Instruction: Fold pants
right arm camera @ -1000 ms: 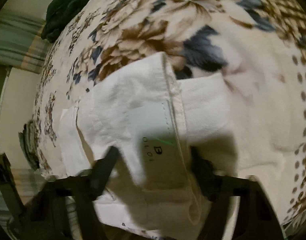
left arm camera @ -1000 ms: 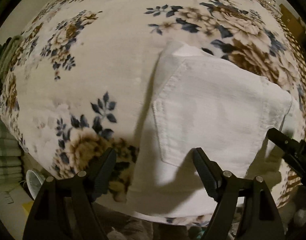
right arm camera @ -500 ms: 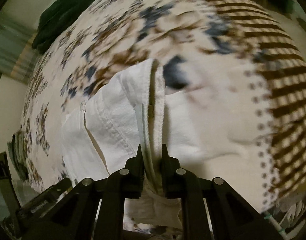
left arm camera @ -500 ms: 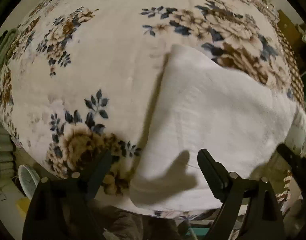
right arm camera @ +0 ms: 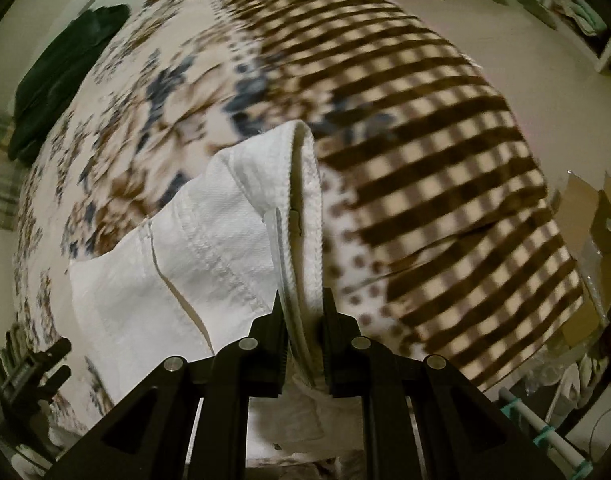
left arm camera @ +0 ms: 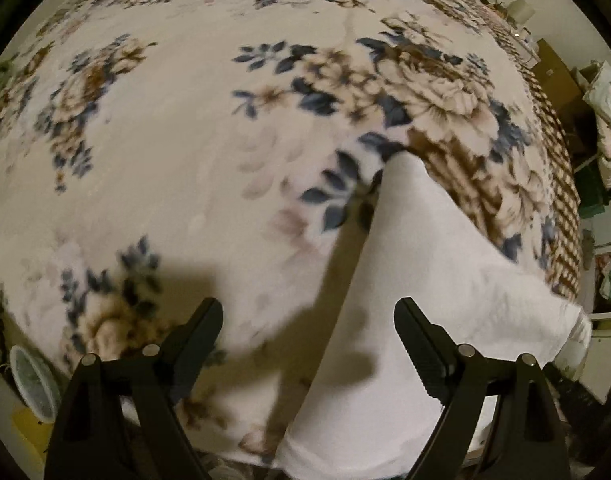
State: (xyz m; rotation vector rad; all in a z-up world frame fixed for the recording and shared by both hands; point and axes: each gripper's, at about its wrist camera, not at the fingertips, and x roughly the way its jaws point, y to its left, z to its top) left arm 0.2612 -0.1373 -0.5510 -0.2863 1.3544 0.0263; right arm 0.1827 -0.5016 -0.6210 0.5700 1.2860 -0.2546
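The white pants (left arm camera: 417,296) lie folded on a floral blanket (left arm camera: 193,152), near its front right edge. My left gripper (left arm camera: 307,344) is open and empty, its fingers hovering over the pants' left edge. In the right wrist view the pants (right arm camera: 209,256) show a stitched seam and the waistband standing up as a thick fold. My right gripper (right arm camera: 303,320) is shut on that waistband fold and lifts it off the blanket. The left gripper's tip (right arm camera: 33,364) shows at the lower left of the right wrist view.
The blanket turns to brown checks (right arm camera: 433,128) toward its right side. A dark green garment (right arm camera: 61,76) lies at the bed's far corner. Cardboard boxes (right arm camera: 597,216) and clutter stand on the floor to the right. A round white object (left arm camera: 33,384) sits beside the bed at the left.
My right gripper closed on the waistband and has raised it. The pants' pocket side has been turned under, leaving a plain white face. The left gripper stayed open and drew back a little.
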